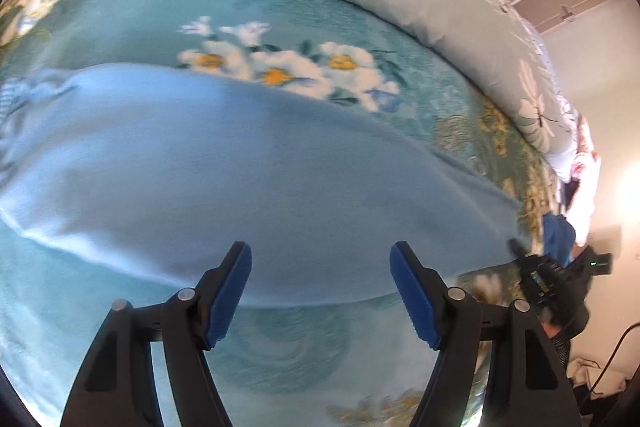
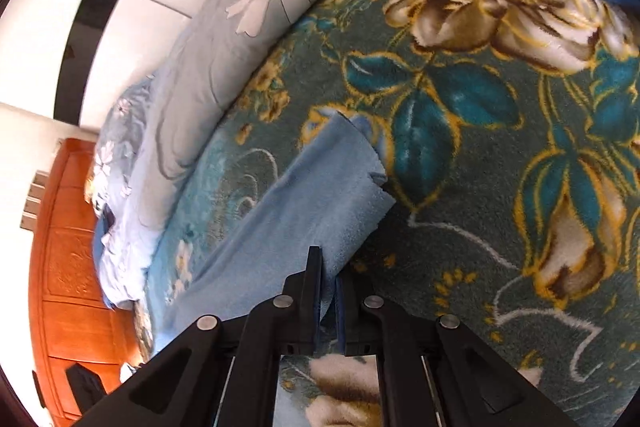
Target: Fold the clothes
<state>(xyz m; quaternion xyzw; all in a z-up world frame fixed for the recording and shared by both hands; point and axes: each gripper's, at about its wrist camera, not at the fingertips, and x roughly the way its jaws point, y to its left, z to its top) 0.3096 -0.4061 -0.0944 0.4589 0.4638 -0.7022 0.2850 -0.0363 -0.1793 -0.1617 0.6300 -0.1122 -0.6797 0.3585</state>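
My left gripper (image 1: 320, 291) has two black plastic fingers with bright blue ribbed pads (image 1: 230, 297) on their inner faces, and a round silver pin at each linkage joint. The arms behind them are broad and black with recessed slots. My right gripper (image 2: 328, 291) is built the same: black fingers, thin blue pads, four silver pins across the linkage, with slotted black arms.

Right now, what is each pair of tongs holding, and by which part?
Right tongs pinch the light blue cloth at its near edge. Left tongs are open, holding nothing.
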